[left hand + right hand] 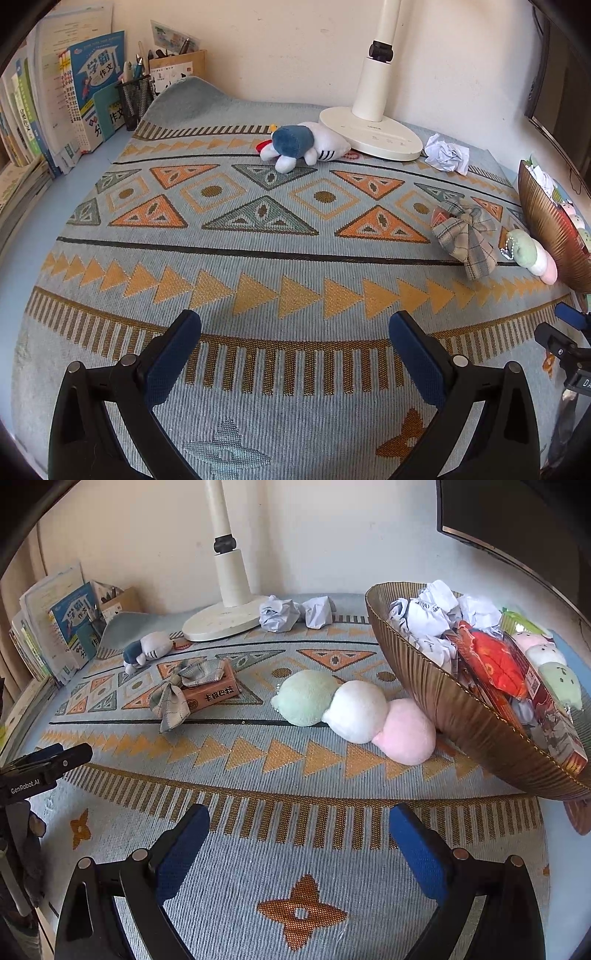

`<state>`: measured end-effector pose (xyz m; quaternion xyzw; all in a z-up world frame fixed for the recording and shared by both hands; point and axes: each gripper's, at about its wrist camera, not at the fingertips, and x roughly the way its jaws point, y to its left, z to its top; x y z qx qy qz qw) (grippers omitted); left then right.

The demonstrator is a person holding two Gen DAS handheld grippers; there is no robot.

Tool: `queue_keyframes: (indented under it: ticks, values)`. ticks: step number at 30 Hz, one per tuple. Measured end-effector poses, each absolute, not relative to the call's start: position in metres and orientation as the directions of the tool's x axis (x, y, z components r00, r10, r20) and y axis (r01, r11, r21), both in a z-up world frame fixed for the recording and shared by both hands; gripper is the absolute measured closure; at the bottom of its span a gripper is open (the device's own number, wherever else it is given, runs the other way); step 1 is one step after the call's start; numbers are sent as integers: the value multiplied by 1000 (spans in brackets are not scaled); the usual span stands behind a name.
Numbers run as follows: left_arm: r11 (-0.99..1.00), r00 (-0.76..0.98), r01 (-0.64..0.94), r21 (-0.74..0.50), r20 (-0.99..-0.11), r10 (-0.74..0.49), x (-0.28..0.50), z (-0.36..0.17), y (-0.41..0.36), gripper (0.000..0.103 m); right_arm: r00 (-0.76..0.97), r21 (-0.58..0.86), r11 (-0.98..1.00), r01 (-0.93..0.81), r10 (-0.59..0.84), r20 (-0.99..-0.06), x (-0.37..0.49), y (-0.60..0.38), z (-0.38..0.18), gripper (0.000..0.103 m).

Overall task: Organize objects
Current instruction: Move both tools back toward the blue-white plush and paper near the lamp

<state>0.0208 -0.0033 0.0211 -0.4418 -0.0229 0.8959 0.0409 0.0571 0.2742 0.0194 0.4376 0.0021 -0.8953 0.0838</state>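
Here the three-ball plush (354, 710) lies well ahead of the right gripper (299, 843), whose jaws are spread and empty, as are those of the left gripper (294, 350). Its long axis runs from its green end at left to its pink end touching the ribbed bowl (454, 716). All rests on a patterned woven mat (258, 849) by a cream wall.

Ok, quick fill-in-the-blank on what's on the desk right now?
1. The plaid bow lies on top of a small orange ____.
2. The three-ball plush has a green, a white and a ____ ball.
3. The brown bowl holds crumpled ____.
4. Both tools, left and right, are ____.

Missing: box; pink; paper; open
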Motion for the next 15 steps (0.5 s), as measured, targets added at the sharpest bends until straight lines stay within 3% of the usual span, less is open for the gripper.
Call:
queue_keyframes:
  ticks: [15]
  values:
    - [-996, -606, -53, -78, -790, 94, 21, 20, -5, 1, -604, 74, -985, 159, -156, -781, 59, 273, 21, 5]
